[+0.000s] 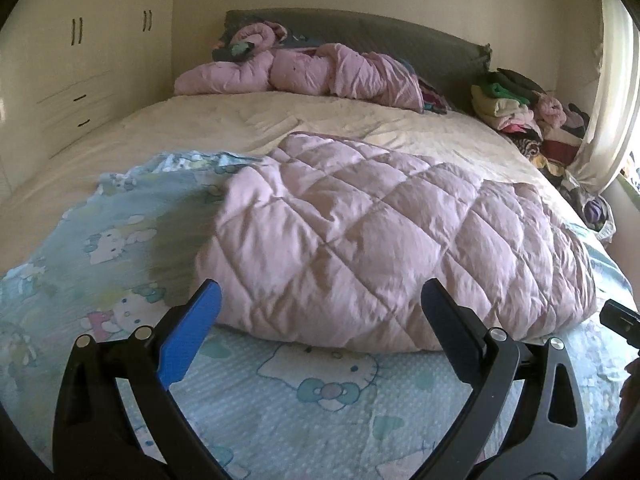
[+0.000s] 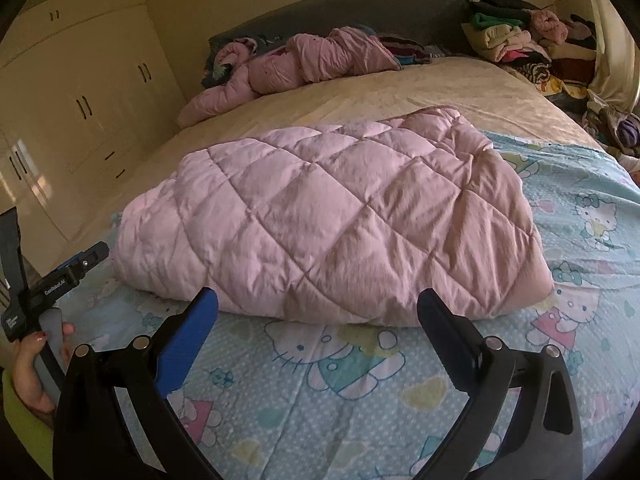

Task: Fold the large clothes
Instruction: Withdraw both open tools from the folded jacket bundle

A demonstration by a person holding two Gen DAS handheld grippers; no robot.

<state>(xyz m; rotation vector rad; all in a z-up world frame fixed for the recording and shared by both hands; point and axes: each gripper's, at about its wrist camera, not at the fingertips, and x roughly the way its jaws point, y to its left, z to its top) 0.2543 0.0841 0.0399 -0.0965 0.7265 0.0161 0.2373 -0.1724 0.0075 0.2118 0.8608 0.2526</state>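
A pink quilted comforter (image 1: 380,236) lies folded over on its light blue Hello Kitty printed side (image 1: 320,400), spread on the bed. It also shows in the right wrist view (image 2: 340,216), with the printed side (image 2: 340,392) below it. My left gripper (image 1: 320,300) is open and empty, just short of the pink fold's near edge. My right gripper (image 2: 318,308) is open and empty, also just short of that near edge. The left gripper's body (image 2: 60,276) shows at the left edge of the right wrist view, held by a hand.
A cream sheet (image 1: 240,120) covers the bed. A crumpled pink jacket (image 1: 312,72) lies by the grey headboard (image 1: 400,36). A pile of clothes (image 1: 520,112) sits at the far right by a curtain. White wardrobes (image 2: 80,92) stand on the left.
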